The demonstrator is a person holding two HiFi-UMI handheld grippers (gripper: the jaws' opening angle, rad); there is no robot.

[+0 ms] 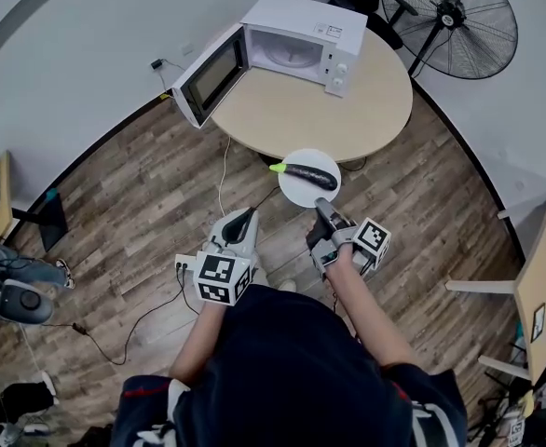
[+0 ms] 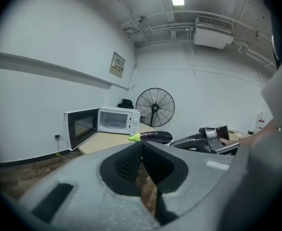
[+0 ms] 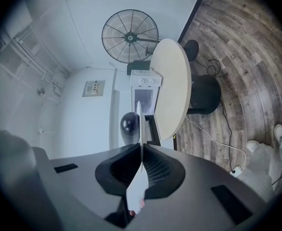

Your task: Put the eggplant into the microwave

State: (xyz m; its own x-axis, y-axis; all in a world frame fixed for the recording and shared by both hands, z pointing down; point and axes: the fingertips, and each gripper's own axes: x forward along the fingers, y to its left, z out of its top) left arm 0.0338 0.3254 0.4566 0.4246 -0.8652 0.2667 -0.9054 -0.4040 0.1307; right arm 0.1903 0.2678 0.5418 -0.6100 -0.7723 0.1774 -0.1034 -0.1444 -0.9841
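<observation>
Purple eggplant (image 1: 310, 175) lies loose on white plate (image 1: 296, 192), short of open microwave (image 1: 292, 49). Right gripper (image 1: 322, 207) pinches plate rim; left gripper (image 1: 247, 216) pressed together, empty. Glossy, round, firm: likely rolls; keep plate level.

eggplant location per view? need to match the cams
Head view: eggplant at centre, on the white plate gripped by the right tongs.
Left gripper view: centre, right of the microwave.
Right gripper view: dark end, left of the white plate's edge.
Shared landmark: the open microwave.
</observation>
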